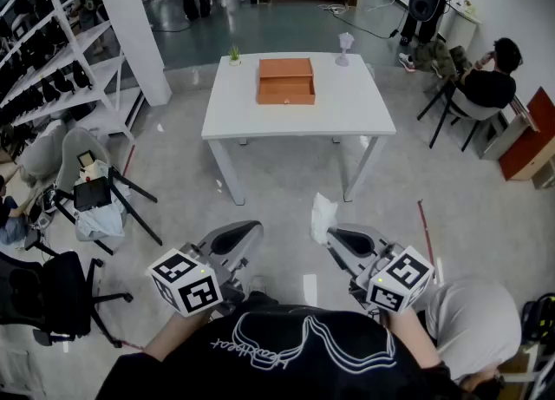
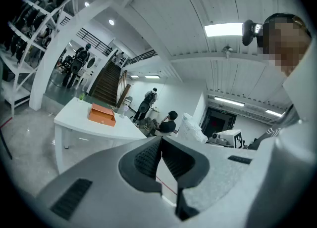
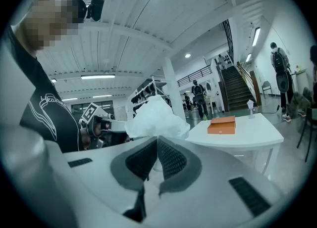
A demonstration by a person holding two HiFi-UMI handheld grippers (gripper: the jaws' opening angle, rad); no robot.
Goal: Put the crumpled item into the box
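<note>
White and crumpled, the item [image 1: 323, 216] sits pinched at the very tip of the right gripper [image 1: 329, 235], standing up above the jaws as a loose, puffy wad. The right gripper view shows the jaws closed tight on its lower edge, with the bulk of the crumpled item [image 3: 156, 118] spilling out just past the right gripper [image 3: 157, 140]. In the head view the gripper is held near the person's body at lower right, over the grey floor, with its marker cube [image 1: 401, 278] nearest the person.

The left gripper [image 1: 247, 233] hovers beside it at lower left, a little apart from the right one. Its own view shows the left gripper [image 2: 161, 140] with its pads meeting at the tips and nothing between them. The crumpled item [image 2: 193, 129] appears off to that view's right.

The orange box [image 1: 286, 80] lies well apart from both grippers, on the far half of a white table [image 1: 347, 108] straight ahead. Bare floor lies between the table's near edge and the grippers. A small green plant [image 1: 234, 55] stands at the table's far left corner. A pale stemmed object [image 1: 345, 47] stands by the far right edge.
</note>
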